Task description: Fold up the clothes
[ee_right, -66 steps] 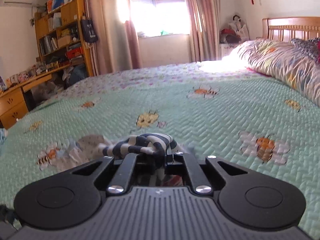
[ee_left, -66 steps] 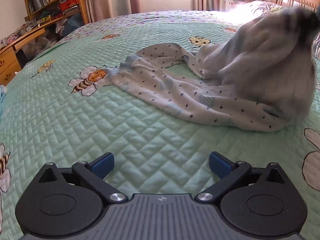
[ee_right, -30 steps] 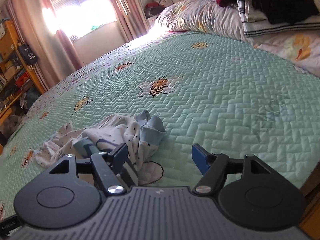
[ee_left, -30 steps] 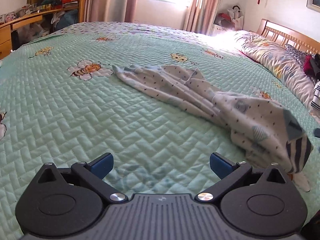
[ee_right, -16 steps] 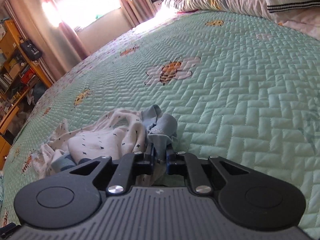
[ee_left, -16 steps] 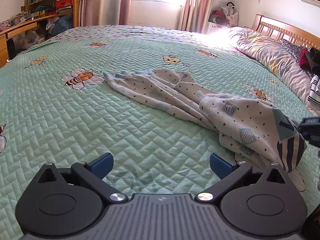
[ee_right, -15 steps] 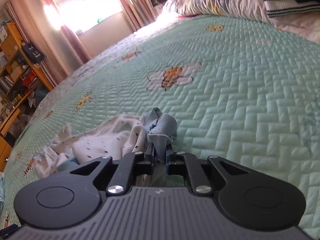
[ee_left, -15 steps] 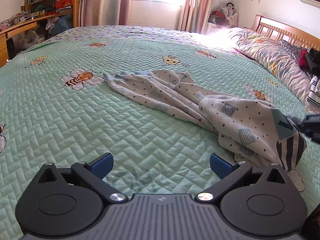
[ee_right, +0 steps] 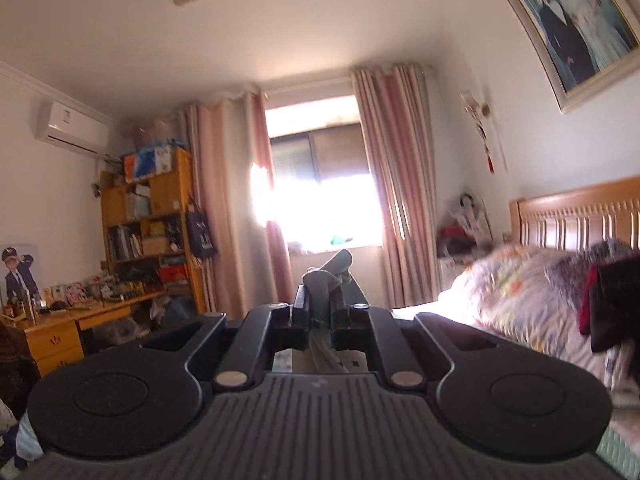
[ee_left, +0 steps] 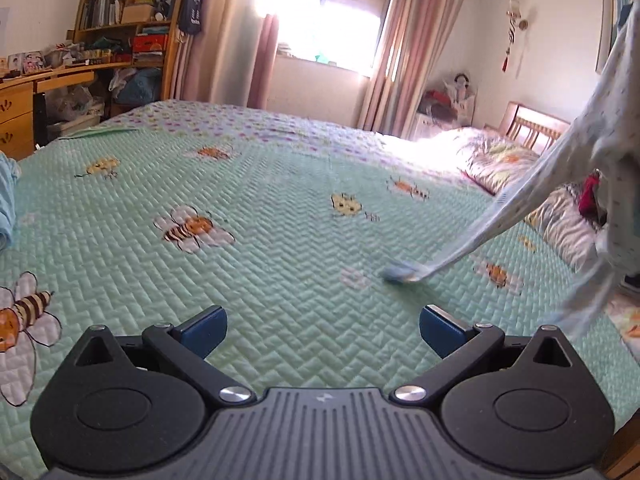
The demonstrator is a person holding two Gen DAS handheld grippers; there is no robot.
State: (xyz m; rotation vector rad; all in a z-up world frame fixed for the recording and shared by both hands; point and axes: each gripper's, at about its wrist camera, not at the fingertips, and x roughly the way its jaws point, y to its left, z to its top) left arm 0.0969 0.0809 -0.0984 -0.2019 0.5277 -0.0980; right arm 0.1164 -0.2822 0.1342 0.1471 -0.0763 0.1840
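A pale star-print garment [ee_left: 560, 168] hangs in the air at the right of the left wrist view. One long sleeve trails down, and its blue cuff [ee_left: 402, 273] brushes the green bee quilt [ee_left: 280, 240]. My right gripper [ee_right: 320, 304] is raised high, points level at the window, and is shut on a bunched fold of that garment [ee_right: 330, 270]. My left gripper [ee_left: 322, 326] hovers low over the quilt, open, with nothing between its blue pads [ee_left: 204, 326].
Pillows and a dark pile of clothes [ee_right: 600, 300] lie at the wooden headboard [ee_right: 580, 212] on the right. A desk and bookshelf [ee_left: 100, 40] stand at the left. Light blue cloth [ee_left: 6, 200] lies at the quilt's left edge.
The right gripper closed on the garment's edge and swung far upward, lifting it off the quilt; only a sleeve cuff still touches. The left gripper rose a little and stayed open.
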